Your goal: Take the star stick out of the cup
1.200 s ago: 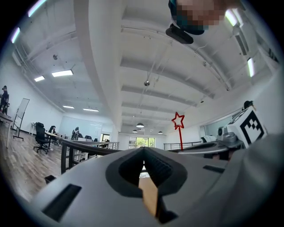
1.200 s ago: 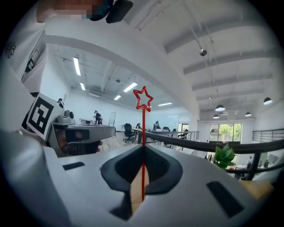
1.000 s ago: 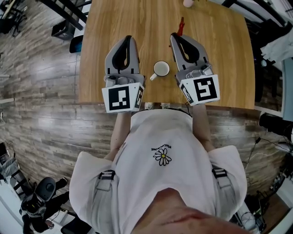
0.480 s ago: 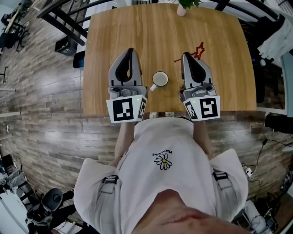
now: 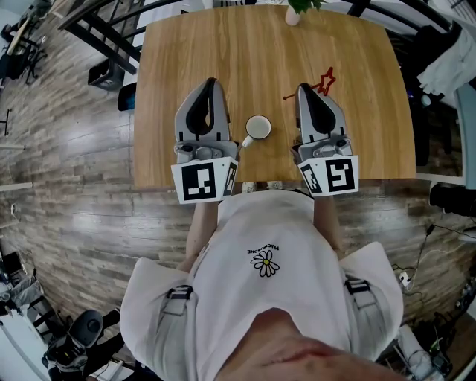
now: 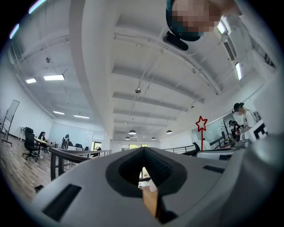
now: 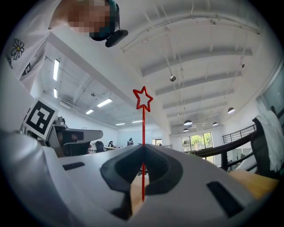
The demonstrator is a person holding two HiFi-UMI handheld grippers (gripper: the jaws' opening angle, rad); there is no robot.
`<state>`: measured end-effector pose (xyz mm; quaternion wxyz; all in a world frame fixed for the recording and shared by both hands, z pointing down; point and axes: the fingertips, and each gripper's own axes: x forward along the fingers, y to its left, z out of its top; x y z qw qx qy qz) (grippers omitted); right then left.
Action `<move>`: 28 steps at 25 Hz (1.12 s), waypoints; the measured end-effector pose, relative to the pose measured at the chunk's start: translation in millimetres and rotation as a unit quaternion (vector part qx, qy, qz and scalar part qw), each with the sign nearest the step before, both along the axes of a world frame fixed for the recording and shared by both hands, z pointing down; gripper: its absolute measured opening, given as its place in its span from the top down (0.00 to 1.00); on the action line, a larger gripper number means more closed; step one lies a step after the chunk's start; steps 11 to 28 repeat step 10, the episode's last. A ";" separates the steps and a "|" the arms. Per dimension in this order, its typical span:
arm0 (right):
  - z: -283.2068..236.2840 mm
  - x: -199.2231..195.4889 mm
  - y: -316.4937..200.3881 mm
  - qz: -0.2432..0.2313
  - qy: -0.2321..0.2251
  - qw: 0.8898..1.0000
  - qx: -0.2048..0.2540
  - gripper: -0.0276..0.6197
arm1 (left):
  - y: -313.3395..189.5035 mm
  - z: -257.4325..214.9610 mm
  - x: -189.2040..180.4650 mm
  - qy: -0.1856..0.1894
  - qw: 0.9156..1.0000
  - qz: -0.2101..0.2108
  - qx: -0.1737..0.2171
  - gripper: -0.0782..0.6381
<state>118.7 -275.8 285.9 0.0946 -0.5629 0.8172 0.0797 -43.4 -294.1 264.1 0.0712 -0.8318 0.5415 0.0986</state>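
Note:
In the head view a white cup [image 5: 258,127] stands on the wooden table [image 5: 245,59] between my two grippers. My right gripper [image 5: 309,90] is shut on the red star stick [image 5: 323,80], which juts out past its tips, outside the cup. In the right gripper view the star stick [image 7: 143,133] runs straight up from the closed jaws with the star on top. My left gripper [image 5: 210,83] rests left of the cup, jaws shut with nothing between them. In the left gripper view the star stick [image 6: 202,131] shows far right.
A small pot with a green plant [image 5: 295,10] stands at the table's far edge. The table's near edge lies just under the gripper marker cubes. Wood plank floor surrounds the table; dark chairs and frames [image 5: 111,67] stand to the left.
The right gripper has shifted a little right with the stick, and the star now sticks out clear of its tips. The left gripper and cup have stayed put.

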 end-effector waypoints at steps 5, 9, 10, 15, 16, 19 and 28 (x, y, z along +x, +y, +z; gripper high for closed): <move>0.2 -1.3 0.5 0.001 -0.001 1.000 0.000 0.94 | 1.5 -2.2 -2.4 0.000 1.000 -0.001 0.005 0.87; -1.8 -3.0 2.2 0.000 0.000 1.000 -0.001 0.94 | 2.9 -4.9 -2.5 -0.001 1.000 0.001 0.006 0.87; -2.2 -3.2 2.8 0.000 0.000 1.000 -0.001 0.94 | 3.4 -5.3 -2.3 -0.002 1.000 0.001 0.006 0.87; -2.2 -3.2 2.8 0.000 0.000 1.000 -0.001 0.94 | 3.4 -5.3 -2.3 -0.002 1.000 0.001 0.006 0.87; -2.2 -3.2 2.8 0.000 0.000 1.000 -0.001 0.94 | 3.4 -5.3 -2.3 -0.002 1.000 0.001 0.006 0.87; -2.2 -3.2 2.8 0.000 0.000 1.000 -0.001 0.94 | 3.4 -5.3 -2.3 -0.002 1.000 0.001 0.006 0.87; -2.2 -3.2 2.8 0.000 0.000 1.000 -0.001 0.94 | 3.4 -5.3 -2.3 -0.002 1.000 0.001 0.006 0.87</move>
